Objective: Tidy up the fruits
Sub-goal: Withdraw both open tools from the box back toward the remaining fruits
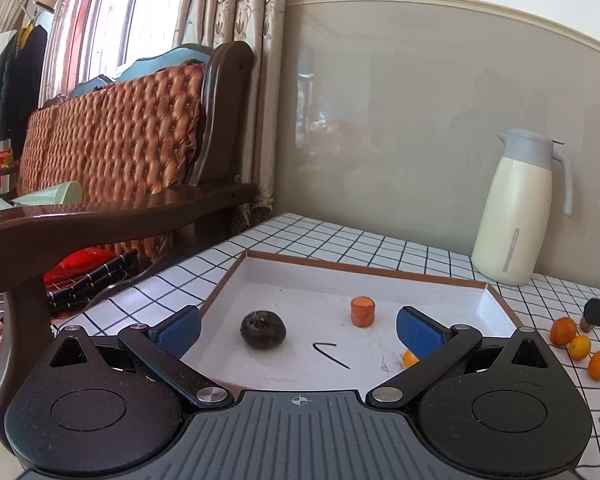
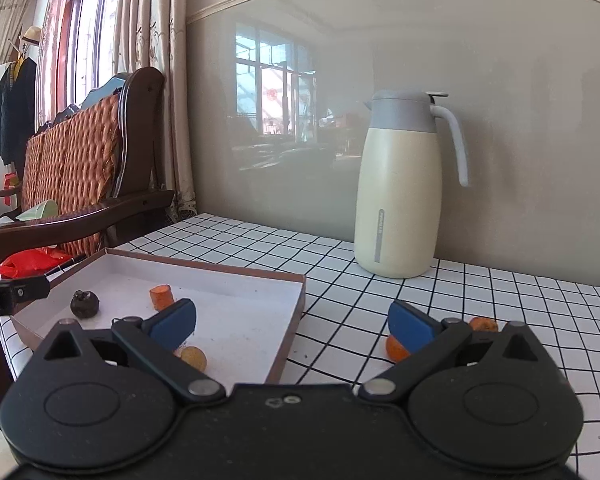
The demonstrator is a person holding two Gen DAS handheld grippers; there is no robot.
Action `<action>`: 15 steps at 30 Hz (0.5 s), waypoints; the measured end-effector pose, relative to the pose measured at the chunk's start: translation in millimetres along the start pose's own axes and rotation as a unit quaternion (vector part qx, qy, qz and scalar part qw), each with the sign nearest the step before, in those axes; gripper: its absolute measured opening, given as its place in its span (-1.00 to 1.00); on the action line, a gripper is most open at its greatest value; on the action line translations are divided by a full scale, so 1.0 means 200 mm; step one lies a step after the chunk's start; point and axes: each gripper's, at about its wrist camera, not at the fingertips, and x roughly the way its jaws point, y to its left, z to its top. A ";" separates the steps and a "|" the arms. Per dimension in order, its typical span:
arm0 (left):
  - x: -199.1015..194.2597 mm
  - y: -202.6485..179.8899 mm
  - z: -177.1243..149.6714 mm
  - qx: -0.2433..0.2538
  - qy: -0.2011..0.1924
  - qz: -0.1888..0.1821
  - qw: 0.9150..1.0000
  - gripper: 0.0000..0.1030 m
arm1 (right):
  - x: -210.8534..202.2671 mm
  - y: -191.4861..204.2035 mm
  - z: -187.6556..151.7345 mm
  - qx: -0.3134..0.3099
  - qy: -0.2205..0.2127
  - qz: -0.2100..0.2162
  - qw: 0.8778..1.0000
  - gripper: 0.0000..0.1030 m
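Observation:
A shallow white tray with a brown rim [image 1: 364,270] [image 2: 236,272] lies on the checked tablecloth. In it are a dark round fruit [image 1: 263,329] [image 2: 85,303], an orange carrot chunk [image 1: 363,311] [image 2: 161,296] and a small orange fruit [image 1: 410,358] [image 2: 193,357]. Three small oranges [image 1: 579,347] lie on the cloth right of the tray. My left gripper [image 1: 298,330] is open and empty above the tray's near side. My right gripper [image 2: 292,326] is open and empty over the tray's right edge, with an orange [image 2: 396,349] by its right finger and another orange piece [image 2: 483,324] behind it.
A cream thermos jug with a grey lid [image 1: 516,208] [image 2: 402,184] stands by the wall at the back right. A wooden sofa with a quilted cushion [image 1: 112,148] is left of the table. A thin dark bent stick [image 1: 332,354] lies in the tray.

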 end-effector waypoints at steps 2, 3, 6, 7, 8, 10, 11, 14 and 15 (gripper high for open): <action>-0.05 -0.02 -0.04 0.001 0.005 -0.007 1.000 1.00 | -0.04 -0.03 -0.01 0.003 0.000 -0.004 1.000 0.88; -0.07 -0.04 -0.05 0.001 0.008 -0.011 1.000 1.00 | -0.06 -0.04 -0.02 0.003 0.001 -0.007 1.000 0.88; -0.14 -0.09 -0.07 0.012 0.001 -0.021 1.000 1.00 | -0.15 -0.08 -0.05 0.006 0.002 -0.017 1.000 0.88; -0.16 -0.10 -0.07 0.015 -0.002 -0.023 1.000 1.00 | -0.17 -0.10 -0.06 0.008 0.002 -0.021 1.000 0.88; -0.18 -0.11 -0.07 0.018 -0.006 -0.026 0.999 1.00 | -0.20 -0.12 -0.07 0.009 0.002 -0.025 1.000 0.88; -0.22 -0.13 -0.09 0.017 -0.013 -0.036 0.999 1.00 | -0.26 -0.15 -0.09 0.013 -0.001 -0.035 0.999 0.88; -0.24 -0.14 -0.09 0.015 -0.017 -0.043 0.999 1.00 | -0.28 -0.17 -0.10 0.017 -0.001 -0.038 0.999 0.88; -0.29 -0.19 -0.11 0.016 -0.020 -0.052 0.998 1.00 | -0.36 -0.21 -0.13 0.026 -0.003 -0.046 0.999 0.88; -0.30 -0.21 -0.11 0.017 -0.021 -0.057 0.998 1.00 | -0.37 -0.22 -0.13 0.024 -0.003 -0.048 0.999 0.88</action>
